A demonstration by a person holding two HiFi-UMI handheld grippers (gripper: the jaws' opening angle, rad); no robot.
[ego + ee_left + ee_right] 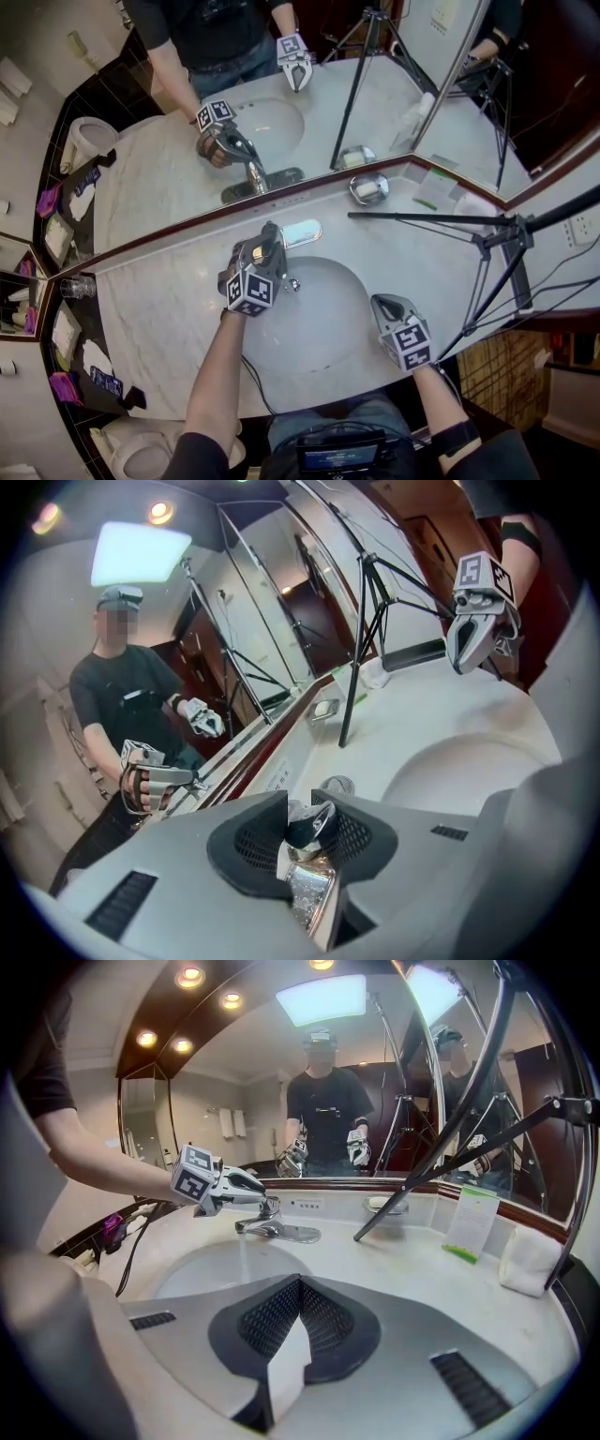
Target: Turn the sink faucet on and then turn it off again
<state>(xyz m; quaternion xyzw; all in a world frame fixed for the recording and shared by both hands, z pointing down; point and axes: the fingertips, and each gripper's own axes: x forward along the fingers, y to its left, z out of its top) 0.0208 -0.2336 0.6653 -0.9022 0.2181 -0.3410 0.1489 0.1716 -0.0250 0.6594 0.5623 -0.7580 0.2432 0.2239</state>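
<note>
Faucet handle (309, 889) in left gripper (300, 805) jaws' pinch; right gripper (300, 1281) jaws together; water stream (243, 1256) only in right gripper view.

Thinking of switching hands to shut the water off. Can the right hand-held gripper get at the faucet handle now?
Probably not: the left hand-held gripper is clamped on the faucet handle, covering it. Only open basin lies between, but the right hand-held gripper is shut.
</note>
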